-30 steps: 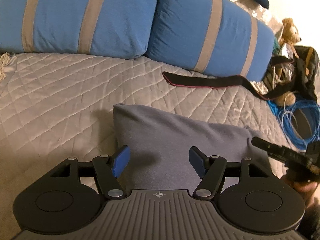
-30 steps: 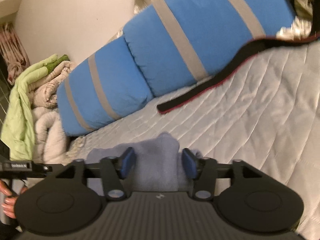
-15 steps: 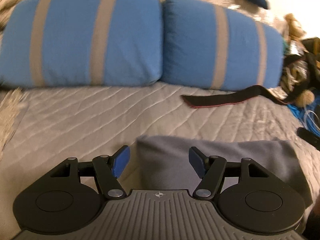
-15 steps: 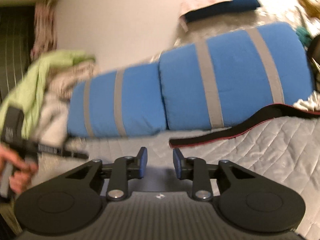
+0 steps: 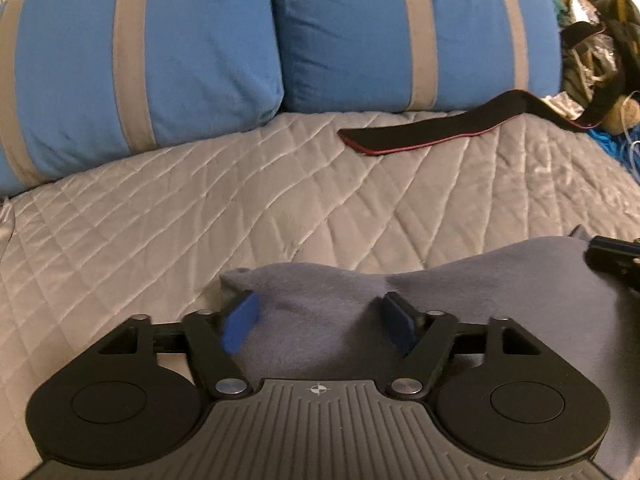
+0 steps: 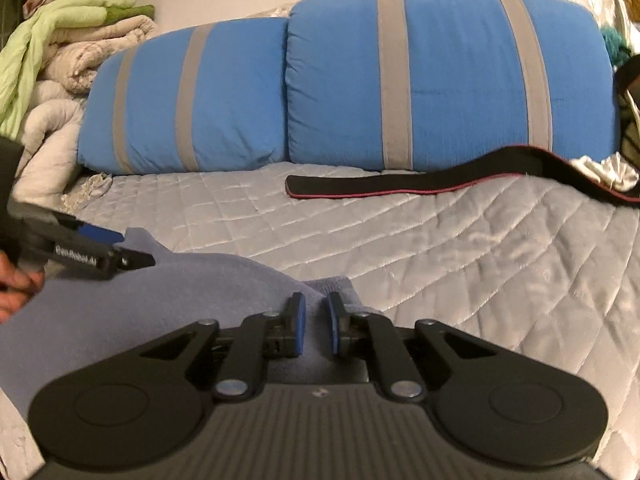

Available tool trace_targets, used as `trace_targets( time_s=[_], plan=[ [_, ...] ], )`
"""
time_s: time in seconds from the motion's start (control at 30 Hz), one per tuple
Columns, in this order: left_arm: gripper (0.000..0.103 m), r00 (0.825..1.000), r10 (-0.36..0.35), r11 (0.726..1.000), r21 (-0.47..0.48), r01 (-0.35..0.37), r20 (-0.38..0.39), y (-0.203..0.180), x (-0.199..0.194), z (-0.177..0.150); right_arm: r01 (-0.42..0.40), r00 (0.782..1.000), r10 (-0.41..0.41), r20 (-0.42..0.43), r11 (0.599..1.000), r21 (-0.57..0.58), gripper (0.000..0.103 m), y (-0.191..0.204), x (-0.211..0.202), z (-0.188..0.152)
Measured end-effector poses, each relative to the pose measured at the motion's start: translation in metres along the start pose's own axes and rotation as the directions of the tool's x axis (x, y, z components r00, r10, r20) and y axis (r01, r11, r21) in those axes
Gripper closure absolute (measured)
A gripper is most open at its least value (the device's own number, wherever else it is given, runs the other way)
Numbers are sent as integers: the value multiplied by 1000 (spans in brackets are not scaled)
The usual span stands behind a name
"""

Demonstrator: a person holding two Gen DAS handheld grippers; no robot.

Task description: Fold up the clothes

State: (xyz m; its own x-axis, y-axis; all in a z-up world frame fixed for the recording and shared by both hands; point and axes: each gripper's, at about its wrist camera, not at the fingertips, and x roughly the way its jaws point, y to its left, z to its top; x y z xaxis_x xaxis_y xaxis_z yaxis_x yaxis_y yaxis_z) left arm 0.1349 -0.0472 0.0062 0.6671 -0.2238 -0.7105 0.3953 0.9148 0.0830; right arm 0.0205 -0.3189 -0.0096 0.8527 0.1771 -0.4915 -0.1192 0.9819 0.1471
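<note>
A grey-blue folded garment (image 5: 320, 312) lies on the quilted grey bedspread (image 5: 280, 200). My left gripper (image 5: 320, 320) is open, its blue pads wide apart over the garment's left end. My right gripper (image 6: 317, 328) has its pads close together, with a narrow gap at the garment's right corner (image 6: 336, 286); whether cloth is pinched there is unclear. The garment (image 6: 140, 304) spreads left in the right wrist view, where the left gripper (image 6: 100, 254) shows from the side. The right gripper's tip shows at the right edge of the left wrist view (image 5: 612, 254).
Two blue pillows with grey stripes (image 5: 200, 52) (image 6: 440, 80) line the back of the bed. A black strap with a red edge (image 5: 432, 132) (image 6: 400, 184) lies in front of them. Folded blankets (image 6: 60, 60) stack at far left; bags and blue cable (image 5: 608, 80) sit right.
Both grippers have come down and forward onto the garment. The right gripper has narrowed from open to nearly shut at the garment's corner. The left gripper stays open.
</note>
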Motion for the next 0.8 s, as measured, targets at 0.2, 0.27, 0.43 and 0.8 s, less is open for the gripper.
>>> trace_targets(
  time_s=[0.2,0.27,0.43,0.8],
  plan=[
    [17,999,28,998,-48,-27,17,3,4,-6,-23,999,22,29,999,37,76,-4,-9,2],
    [17,1000,18,997,-76,-18,8,7,0,-2,-17,998,14,63,999,37,73,-2,-21,2],
    [24,999,5,996,-94,-1,40,2,-32,3,-7,994,3,108,999,41,72,7,-51,-8],
    [52,997,-70,997,-32,71,24,-12,-74,-35,68,998,-67,11,998,-17,75,31,-54,-24]
  ],
)
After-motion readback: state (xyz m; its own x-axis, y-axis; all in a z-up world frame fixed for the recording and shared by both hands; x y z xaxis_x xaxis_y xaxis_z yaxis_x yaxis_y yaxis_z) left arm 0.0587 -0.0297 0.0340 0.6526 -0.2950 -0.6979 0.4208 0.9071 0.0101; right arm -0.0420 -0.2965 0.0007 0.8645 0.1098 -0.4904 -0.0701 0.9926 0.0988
